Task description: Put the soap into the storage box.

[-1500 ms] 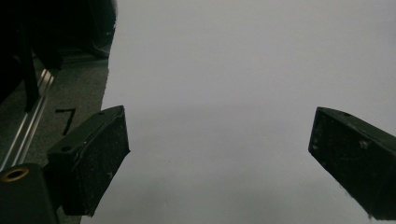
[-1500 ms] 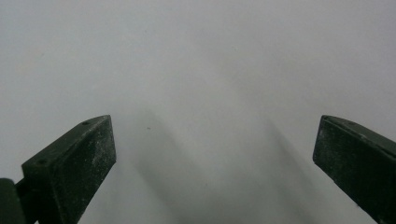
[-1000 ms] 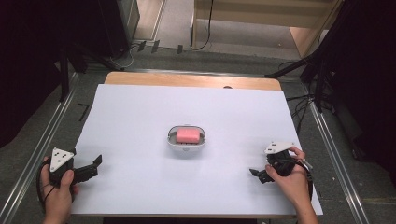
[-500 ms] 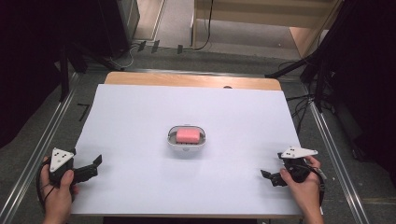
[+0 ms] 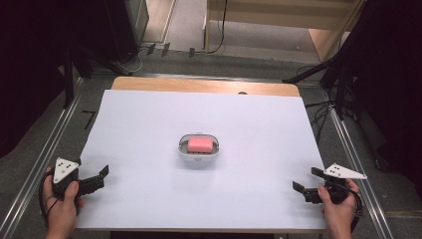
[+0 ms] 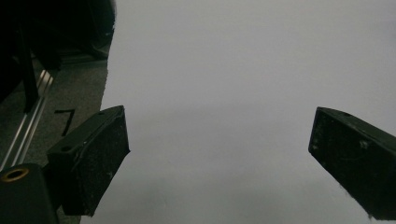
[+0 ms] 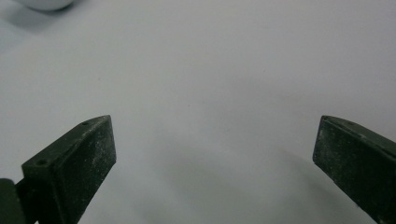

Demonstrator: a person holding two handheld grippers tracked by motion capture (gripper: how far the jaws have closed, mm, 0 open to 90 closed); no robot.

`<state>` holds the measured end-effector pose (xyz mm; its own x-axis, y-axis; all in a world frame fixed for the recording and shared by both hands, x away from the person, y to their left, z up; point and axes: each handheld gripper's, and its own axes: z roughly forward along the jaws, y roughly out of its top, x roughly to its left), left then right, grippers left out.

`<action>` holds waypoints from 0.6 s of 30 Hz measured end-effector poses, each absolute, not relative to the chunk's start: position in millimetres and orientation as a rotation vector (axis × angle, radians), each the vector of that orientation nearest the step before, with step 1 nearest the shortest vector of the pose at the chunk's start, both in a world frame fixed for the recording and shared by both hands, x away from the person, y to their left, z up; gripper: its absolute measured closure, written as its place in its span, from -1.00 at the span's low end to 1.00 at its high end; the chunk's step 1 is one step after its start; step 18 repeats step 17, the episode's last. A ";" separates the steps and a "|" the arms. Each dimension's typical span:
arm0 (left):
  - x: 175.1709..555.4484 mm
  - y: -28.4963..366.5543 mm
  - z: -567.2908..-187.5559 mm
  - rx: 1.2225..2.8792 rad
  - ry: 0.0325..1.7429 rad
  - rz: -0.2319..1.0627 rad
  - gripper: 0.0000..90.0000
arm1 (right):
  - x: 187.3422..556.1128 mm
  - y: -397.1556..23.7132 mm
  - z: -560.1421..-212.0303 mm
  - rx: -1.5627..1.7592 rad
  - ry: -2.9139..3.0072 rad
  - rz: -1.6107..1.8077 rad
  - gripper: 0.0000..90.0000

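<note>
Your right gripper point(image 5: 303, 185) has slid out to the table's right edge; your left gripper point(image 5: 97, 177) hasn't budged. Both sit with jaws spread wide, empty, flanking the small white oval dish point(image 5: 199, 155) holding a pink block point(image 5: 200, 145) at centre, likely parked clear.

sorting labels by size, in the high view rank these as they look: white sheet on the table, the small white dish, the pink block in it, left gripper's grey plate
1. white sheet, by far the largest
2. white dish
3. pink block and grey plate: too alike to rank, and the plate sits nearer the camera
</note>
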<state>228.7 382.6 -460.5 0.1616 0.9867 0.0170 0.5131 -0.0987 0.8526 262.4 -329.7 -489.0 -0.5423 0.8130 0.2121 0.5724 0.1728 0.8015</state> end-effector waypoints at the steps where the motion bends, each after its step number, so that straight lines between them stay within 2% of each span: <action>1: 228.8 382.8 -460.4 1.717 1.442 0.825 -0.88 | 262.4 -329.7 -489.0 1.332 2.186 1.305 -1.00; 18: 229.9 381.1 -460.6 1.734 1.451 0.829 -0.88 | 262.7 -323.6 -490.2 1.358 2.153 1.200 -1.00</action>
